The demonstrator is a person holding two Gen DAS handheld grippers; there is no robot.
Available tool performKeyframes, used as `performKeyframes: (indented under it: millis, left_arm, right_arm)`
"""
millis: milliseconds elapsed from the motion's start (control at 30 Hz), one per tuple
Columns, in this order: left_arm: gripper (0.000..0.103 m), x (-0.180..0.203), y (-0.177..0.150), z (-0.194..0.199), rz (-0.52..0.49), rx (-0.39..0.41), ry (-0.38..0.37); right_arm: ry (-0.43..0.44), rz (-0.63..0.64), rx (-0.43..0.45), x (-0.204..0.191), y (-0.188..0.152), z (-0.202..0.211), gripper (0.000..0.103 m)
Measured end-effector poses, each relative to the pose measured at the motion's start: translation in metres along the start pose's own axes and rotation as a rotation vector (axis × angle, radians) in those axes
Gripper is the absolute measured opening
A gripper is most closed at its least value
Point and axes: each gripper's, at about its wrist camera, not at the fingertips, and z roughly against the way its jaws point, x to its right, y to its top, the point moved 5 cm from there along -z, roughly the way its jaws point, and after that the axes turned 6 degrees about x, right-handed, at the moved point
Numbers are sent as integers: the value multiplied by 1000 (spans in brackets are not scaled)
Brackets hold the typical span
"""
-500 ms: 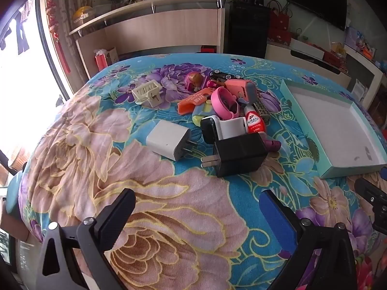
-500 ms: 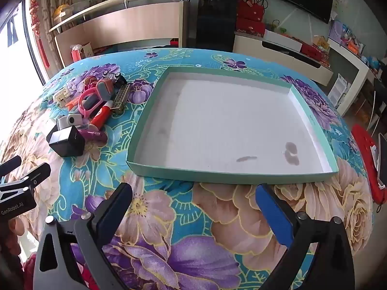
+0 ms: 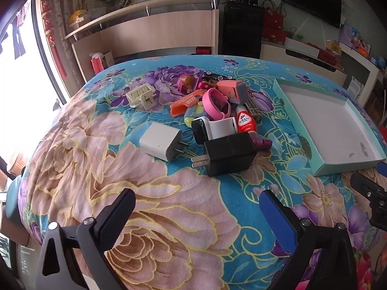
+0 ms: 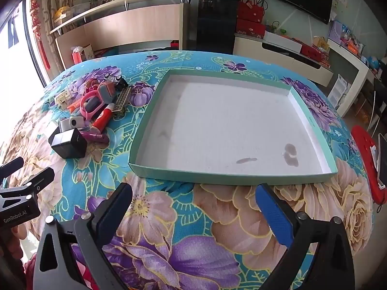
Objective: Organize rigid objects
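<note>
left gripper (image 3: 196, 209): jaws spread wide with nothing between them, angled down over the floral tablecloth (image 3: 150, 217), short of the pile
cream clip-like piece (image 3: 141, 96): sits apart at the left of the pile; looks light hard plastic with thin ribs, likely best taken across its long sides
white charger (image 3: 160, 141): lies alone just left of the heap, prongs pointing right; smooth and probably a bit slippery, so its flat faces seem the place to pinch
black adapter (image 3: 229, 155): nearest block, prongs to the left, touching the heap behind it; judged dense and stiff, grip across the body, not the prongs
heap (image 3: 217, 106): orange tool, pink ring-shaped item, red lion bottle and a toy car overlap, so what lies beneath is hidden; the round pieces may roll
purple piece (image 3: 262, 143): mostly tucked behind the black adapter, kind unclear
teal tray (image 4: 232, 177): right of the pile, shallow cardboard, nothing in it but a few stains; probably light and could slide if nudged
right gripper (image 4: 193, 207): jaws wide apart and holding nothing, poised before the tray's near wall
cut off: each gripper shows only as an edge in the other's view; fisheye bends the table's far edge
</note>
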Motion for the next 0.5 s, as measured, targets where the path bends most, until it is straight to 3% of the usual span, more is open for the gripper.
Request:
performKeyframes:
  millis: [500]
  left_arm:
    - [103, 0, 1, 1, 1, 3, 6]
  right_arm:
    - [1, 0, 8, 4, -5, -3, 102]
